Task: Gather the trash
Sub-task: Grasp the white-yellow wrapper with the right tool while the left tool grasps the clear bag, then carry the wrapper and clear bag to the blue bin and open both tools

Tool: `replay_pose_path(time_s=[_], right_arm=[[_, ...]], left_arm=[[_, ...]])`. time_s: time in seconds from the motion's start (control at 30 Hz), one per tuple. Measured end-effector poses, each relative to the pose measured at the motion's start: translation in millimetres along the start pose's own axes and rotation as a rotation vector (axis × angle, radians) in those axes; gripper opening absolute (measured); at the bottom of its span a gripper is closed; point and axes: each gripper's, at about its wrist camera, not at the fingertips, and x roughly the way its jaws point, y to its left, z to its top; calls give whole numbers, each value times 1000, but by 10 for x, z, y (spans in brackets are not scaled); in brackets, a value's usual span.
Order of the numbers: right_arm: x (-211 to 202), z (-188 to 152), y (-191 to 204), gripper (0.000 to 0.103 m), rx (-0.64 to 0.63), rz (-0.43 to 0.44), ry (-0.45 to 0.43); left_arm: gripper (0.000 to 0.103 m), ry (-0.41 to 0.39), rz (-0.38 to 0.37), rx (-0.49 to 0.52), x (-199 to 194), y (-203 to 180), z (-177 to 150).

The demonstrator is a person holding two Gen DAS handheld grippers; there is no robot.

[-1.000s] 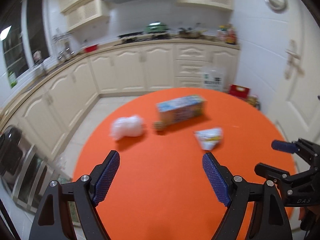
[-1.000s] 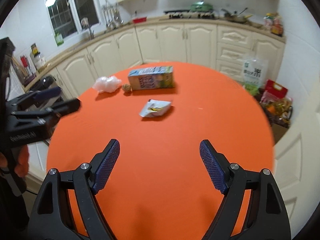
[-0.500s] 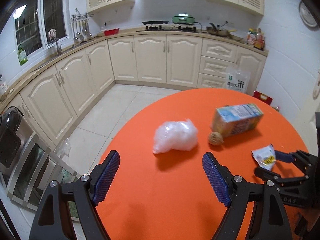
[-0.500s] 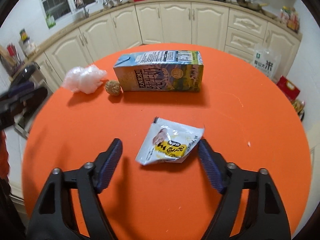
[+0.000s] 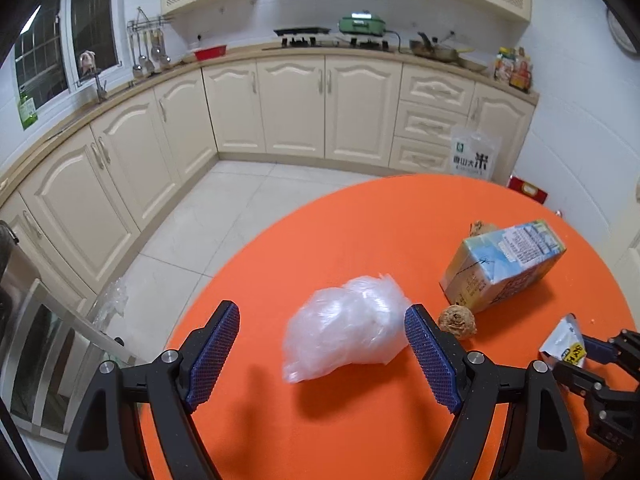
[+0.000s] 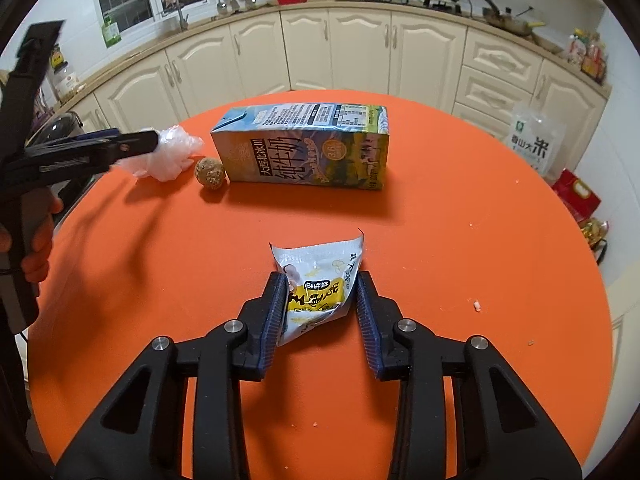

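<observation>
On the round orange table (image 6: 480,240) a white-and-yellow snack wrapper (image 6: 316,264) sits between the pads of my right gripper (image 6: 320,278). The jaws are closing and squeeze it narrower. In the left wrist view that gripper (image 5: 592,356) and the wrapper (image 5: 564,344) are at the right edge. My left gripper (image 5: 320,309) is open, with a crumpled clear plastic bag (image 5: 344,336) lying between its tips, untouched. From the right wrist view the left gripper (image 6: 132,142) reaches over the bag (image 6: 172,156). A milk carton (image 6: 304,148) lies on its side beside a brown ball (image 6: 211,172).
A hand (image 6: 36,240) holds the left gripper at the table's left edge. Crumbs (image 6: 476,305) dot the table at the right. On the floor beyond stand a rice bag (image 5: 474,156) and a red box (image 5: 528,190). Cream cabinets (image 5: 296,108) line the back wall.
My right jaws have drawn in from wide apart onto the wrapper, which is now pinched narrower. My left gripper has swung over to the plastic bag, still open.
</observation>
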Motion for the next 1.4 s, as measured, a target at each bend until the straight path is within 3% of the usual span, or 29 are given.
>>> replay_pose_path(time_s=[0.1, 0.13, 0.17, 0.2, 0.43, 0.7, 0.8, 1.13, 1.4], right_arm=[[-11, -9, -23, 34, 5, 9, -5], [-14, -12, -47, 34, 6, 12, -6], [-21, -16, -49, 34, 5, 14, -7], [-29, -25, -55, 34, 4, 16, -9], [-175, -137, -129, 31, 20, 69, -29], [-516, -356, -148, 24, 29, 90, -52], [-670, -480, -98, 12, 27, 98, -65], [-1325, -1017, -131, 12, 68, 112, -119], [-2088, -1538, -561, 12, 141, 42, -200]], left_arm=[[79, 28, 12, 11, 165, -55, 38], [71, 33, 5, 18, 209, -68, 64], [47, 42, 5, 21, 253, -79, 77], [42, 55, 9, 28, 279, -89, 111], [41, 25, -19, 49, 86, -128, 105], [41, -13, -71, 126, -408, -509, -282], [41, -16, -83, 157, -571, -679, -453], [41, -31, -158, 237, -1228, -1216, -947], [41, -59, -263, 347, -1833, -1918, -1339]])
